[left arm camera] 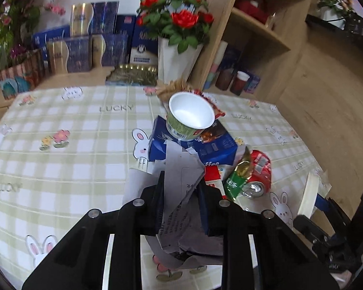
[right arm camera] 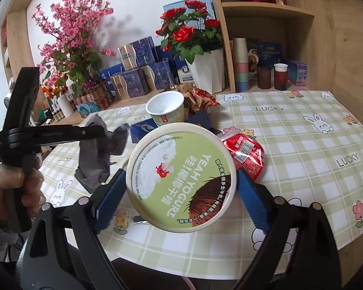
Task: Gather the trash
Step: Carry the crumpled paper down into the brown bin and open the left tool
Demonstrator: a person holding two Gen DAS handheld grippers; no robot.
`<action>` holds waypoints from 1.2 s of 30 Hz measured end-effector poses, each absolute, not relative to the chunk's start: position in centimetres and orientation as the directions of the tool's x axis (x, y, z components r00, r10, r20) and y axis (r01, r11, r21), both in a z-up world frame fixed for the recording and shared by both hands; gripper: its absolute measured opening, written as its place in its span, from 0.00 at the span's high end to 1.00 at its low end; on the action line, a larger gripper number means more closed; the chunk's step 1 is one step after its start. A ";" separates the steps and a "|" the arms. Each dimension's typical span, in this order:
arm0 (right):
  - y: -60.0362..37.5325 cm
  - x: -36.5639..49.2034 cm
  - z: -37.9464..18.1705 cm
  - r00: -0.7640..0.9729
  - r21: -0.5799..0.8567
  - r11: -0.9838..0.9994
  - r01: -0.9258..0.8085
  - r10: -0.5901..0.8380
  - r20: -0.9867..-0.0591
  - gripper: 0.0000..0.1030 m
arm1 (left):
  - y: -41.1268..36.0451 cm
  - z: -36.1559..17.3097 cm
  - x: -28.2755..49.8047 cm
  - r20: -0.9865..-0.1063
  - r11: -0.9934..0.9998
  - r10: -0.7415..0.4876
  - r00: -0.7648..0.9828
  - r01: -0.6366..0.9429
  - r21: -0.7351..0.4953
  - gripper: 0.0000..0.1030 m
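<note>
A: what are the left tongs (left arm camera: 180,188) doing? 
B: pinching a crumpled paper receipt (left arm camera: 181,193) above the desk (left arm camera: 84,145), near the trash pile.
A: and the right tongs (right arm camera: 181,188)?
B: clamped round a yogurt lid (right arm camera: 181,176), held over the desk.

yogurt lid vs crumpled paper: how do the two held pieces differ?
The yogurt lid is a flat round disc, green print with a cream rim; the crumpled paper is grey-white, creased and hanging loose. The lid spans wide-set fingers of the right gripper; the paper is pinched between nearly closed fingers of the left gripper. Both are trash held clear of the table.
</note>
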State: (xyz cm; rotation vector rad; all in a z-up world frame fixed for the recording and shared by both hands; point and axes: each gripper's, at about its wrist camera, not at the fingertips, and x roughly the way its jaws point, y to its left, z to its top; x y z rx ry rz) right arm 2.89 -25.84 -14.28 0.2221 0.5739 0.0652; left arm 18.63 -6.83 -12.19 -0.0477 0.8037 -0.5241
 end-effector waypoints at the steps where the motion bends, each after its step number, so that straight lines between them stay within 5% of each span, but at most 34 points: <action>1: -25.8 2.4 -13.9 0.843 0.224 0.974 -0.001 0.121 -0.524 0.14 | -6.5 -11.8 18.3 -0.671 0.872 -0.466 0.577 0.429 -0.236 0.77; 20: -22.4 -6.6 -11.8 0.839 0.183 0.981 -0.069 0.156 -0.521 0.14 | -4.7 -15.7 3.3 -0.707 0.792 -0.564 0.427 0.521 -0.318 0.76; 36: -23.2 -8.2 -13.0 0.821 0.214 0.975 -0.058 0.169 -0.546 0.14 | -6.0 -24.4 0.0 -0.837 0.814 -0.462 0.292 0.515 -0.269 0.75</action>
